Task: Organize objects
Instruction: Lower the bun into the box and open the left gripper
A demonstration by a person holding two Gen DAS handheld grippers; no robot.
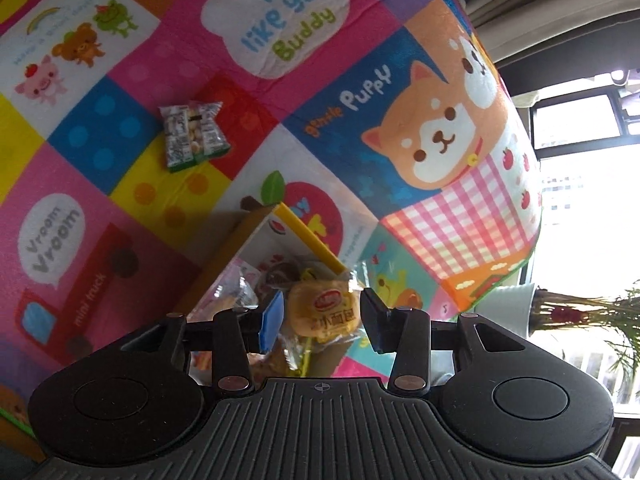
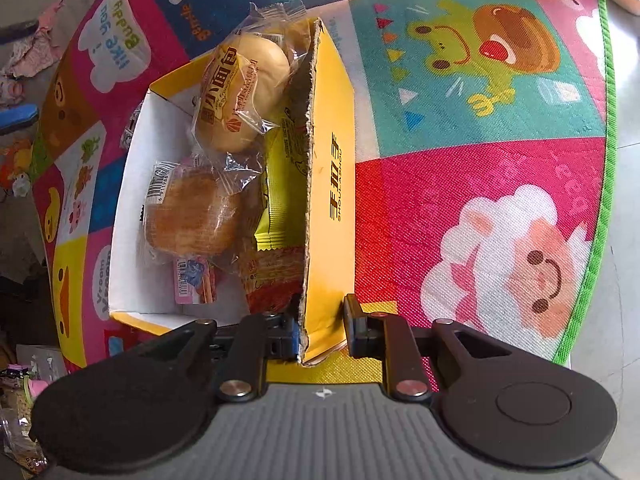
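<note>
1. The right gripper [image 2: 322, 330] pinches the near wall of the yellow cardboard box [image 2: 330, 184], one finger inside, one outside.
2. Inside the box – packets piled together: a brown bun [image 2: 192, 216], a pale wrapped bun [image 2: 244, 92] leaning on the far end, yellow and red sachets against the wall.
3. The left gripper [image 1: 322, 318] stands parted over the box; the wrapped bun [image 1: 324, 312] lies between its pads, seemingly untouched.
4. Farther out on the play mat [image 1: 160, 60] – a lone green-edged snack packet [image 1: 194, 134].
</note>
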